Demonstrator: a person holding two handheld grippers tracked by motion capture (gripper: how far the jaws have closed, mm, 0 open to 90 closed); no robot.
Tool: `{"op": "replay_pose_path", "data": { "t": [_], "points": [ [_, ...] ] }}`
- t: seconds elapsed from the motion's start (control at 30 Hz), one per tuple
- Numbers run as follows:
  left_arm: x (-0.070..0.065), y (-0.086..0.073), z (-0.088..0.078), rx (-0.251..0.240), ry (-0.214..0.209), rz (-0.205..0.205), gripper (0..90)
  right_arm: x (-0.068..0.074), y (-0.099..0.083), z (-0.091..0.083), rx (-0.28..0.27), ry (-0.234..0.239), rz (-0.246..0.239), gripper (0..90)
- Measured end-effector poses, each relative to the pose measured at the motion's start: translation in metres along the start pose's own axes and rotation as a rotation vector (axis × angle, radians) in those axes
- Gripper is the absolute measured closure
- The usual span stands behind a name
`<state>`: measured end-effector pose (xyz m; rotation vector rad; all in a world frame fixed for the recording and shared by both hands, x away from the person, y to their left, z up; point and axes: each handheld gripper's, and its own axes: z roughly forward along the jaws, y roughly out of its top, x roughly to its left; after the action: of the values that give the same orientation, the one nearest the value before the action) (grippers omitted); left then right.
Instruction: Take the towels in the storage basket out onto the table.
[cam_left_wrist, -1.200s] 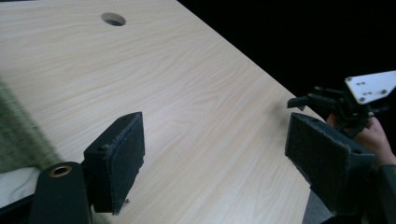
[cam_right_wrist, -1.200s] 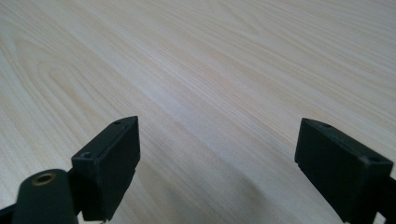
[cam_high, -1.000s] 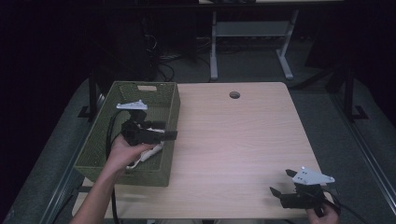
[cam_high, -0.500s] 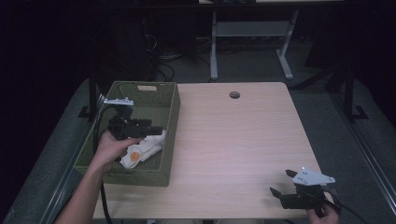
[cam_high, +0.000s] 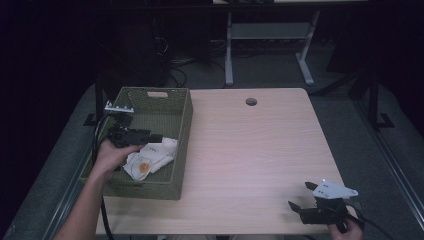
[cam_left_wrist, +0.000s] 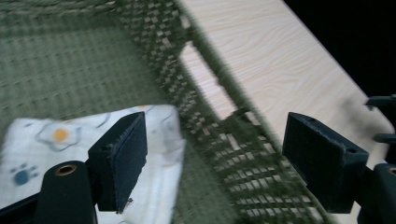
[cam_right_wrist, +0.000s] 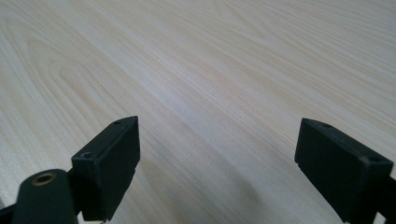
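The white cloth (cam_high: 150, 157) lay crumpled on the floor of the green woven basket (cam_high: 182, 120), toward its near right corner. The left gripper view showed what the high view could not: the cloth (cam_left_wrist: 56, 149) carried a printed pattern of a fried egg and a blue paw mark, and its edge lay close against the basket's right wall (cam_left_wrist: 210, 116). The high view alone showed the whole layout, with the basket at the left edge of the table (cam_high: 250, 150) and a small round hole in the tabletop near the far edge.

The left gripper (cam_high: 155, 137) hung over the basket just above the cloth, its jaws wide apart and holding nothing; one jaw stood over the cloth, the other over the basket wall. The right gripper (cam_high: 295, 207) sat at the table's near right corner, well apart from the basket, jaws likewise spread wide and empty over bare wood (cam_right_wrist: 210, 70).

Between basket and right gripper the tabletop lay open; the basket walls closed in the cloth on every side.
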<state>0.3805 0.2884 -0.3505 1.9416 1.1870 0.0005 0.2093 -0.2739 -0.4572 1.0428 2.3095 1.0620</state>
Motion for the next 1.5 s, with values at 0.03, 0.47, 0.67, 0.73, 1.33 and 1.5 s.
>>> {"op": "replay_pose_path", "data": {
  "t": [0.03,0.47,0.67,0.73,1.33,1.5],
  "points": [
    [0.002,0.0,0.001,0.01,0.007,-0.007,22.0,0.0,0.0,0.0,0.0,0.0,0.0,13.9],
    [0.024,-0.004,0.024,0.136,0.115,-0.062,23.7,0.0,-0.001,-0.003,-0.01,0.002,-0.003,13.9],
    [0.029,-0.002,0.032,0.181,0.159,-0.071,23.7,0.0,0.0,-0.003,-0.012,0.005,-0.014,13.9],
    [0.031,-0.002,0.037,0.211,0.185,-0.07,23.8,0.0,0.0,-0.003,-0.011,0.006,-0.013,13.8],
    [0.042,-0.01,0.062,0.405,0.309,-0.109,25.5,0.001,0.0,-0.004,-0.015,0.003,-0.014,13.9],
    [0.04,-0.013,0.07,0.467,0.333,-0.095,26.5,0.002,0.0,-0.004,-0.018,0.004,-0.022,13.9]
  ]
}}
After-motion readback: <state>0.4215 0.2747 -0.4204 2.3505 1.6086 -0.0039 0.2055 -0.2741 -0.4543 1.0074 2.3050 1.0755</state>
